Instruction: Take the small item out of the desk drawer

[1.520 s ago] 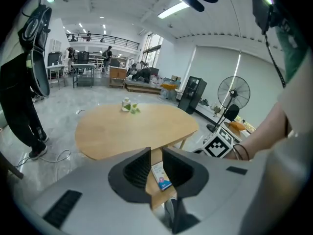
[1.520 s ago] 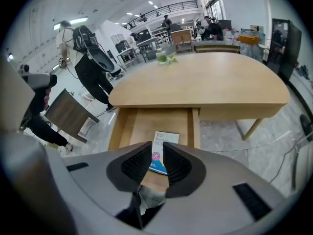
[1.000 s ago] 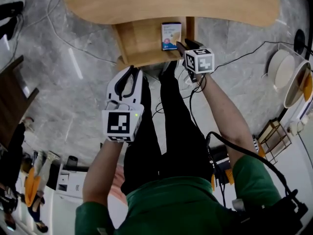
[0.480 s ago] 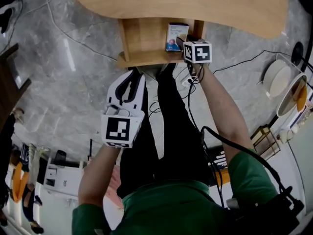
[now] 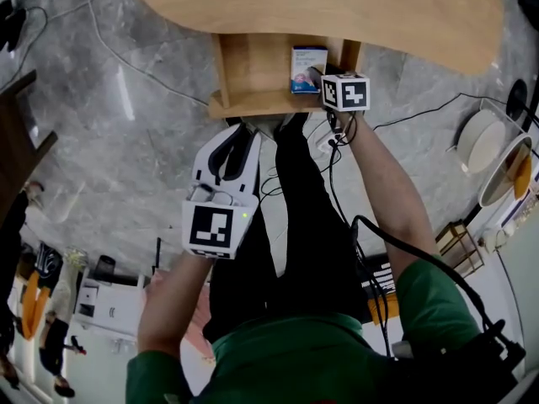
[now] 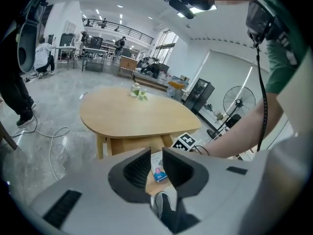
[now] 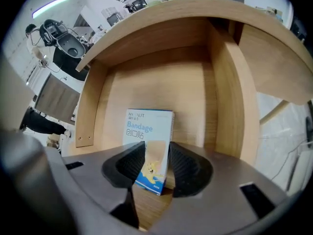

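Note:
A white and blue bandage box (image 5: 308,67) lies flat in the open wooden drawer (image 5: 253,74) under the round table (image 5: 320,7). My right gripper (image 5: 320,77) reaches into the drawer at the box's near end. In the right gripper view its jaws (image 7: 157,163) are closing with the box (image 7: 150,131) showing in the gap; the left jaw covers the box's left part, and no pad visibly presses on it. My left gripper (image 5: 238,130) hangs in front of the drawer, above the legs, its jaws (image 6: 156,160) a narrow gap apart and empty.
Cables (image 5: 404,108) trail over the grey marble floor on both sides of the table. A standing fan (image 5: 497,141) and a wire rack (image 5: 459,242) are at the right. The person's legs and shoes (image 5: 290,129) sit just below the drawer front. People stand far left.
The right gripper has pushed further into the drawer, up to the box. The left gripper has stayed roughly where it was, and the head view has shifted slightly.

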### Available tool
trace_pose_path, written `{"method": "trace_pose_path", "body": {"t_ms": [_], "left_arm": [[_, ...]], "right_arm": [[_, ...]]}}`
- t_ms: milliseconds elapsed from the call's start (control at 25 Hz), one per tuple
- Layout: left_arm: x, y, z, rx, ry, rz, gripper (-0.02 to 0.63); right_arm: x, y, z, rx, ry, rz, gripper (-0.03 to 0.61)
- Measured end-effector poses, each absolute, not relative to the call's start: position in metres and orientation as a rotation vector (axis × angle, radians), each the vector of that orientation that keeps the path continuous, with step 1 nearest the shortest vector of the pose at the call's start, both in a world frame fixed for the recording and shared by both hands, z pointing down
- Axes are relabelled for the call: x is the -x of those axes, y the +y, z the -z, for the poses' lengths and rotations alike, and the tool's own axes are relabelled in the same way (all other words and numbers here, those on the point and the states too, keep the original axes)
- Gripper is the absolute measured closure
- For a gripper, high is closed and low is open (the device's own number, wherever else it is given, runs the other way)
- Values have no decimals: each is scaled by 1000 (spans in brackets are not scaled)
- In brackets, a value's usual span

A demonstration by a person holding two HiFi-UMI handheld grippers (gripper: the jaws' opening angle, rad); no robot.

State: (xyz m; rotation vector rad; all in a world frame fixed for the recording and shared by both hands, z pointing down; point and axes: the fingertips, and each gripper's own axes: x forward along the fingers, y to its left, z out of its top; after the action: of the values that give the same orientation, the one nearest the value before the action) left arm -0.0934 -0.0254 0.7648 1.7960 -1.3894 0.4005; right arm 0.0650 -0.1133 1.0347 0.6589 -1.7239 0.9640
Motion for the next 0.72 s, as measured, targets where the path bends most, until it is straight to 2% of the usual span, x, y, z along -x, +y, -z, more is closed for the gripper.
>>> {"method": "trace_pose_path", "body": {"t_ms": [280,720], "left_arm": [[97,-29,-772,-1777,-1396,-424,528],[93,-44,-754,-1811,-1419,-410,528]], "right_arm": [[-63,-107,-1022,-634,-1780,-944,469],[-57,-112,-988,-618,-1849,-924,489]]}}
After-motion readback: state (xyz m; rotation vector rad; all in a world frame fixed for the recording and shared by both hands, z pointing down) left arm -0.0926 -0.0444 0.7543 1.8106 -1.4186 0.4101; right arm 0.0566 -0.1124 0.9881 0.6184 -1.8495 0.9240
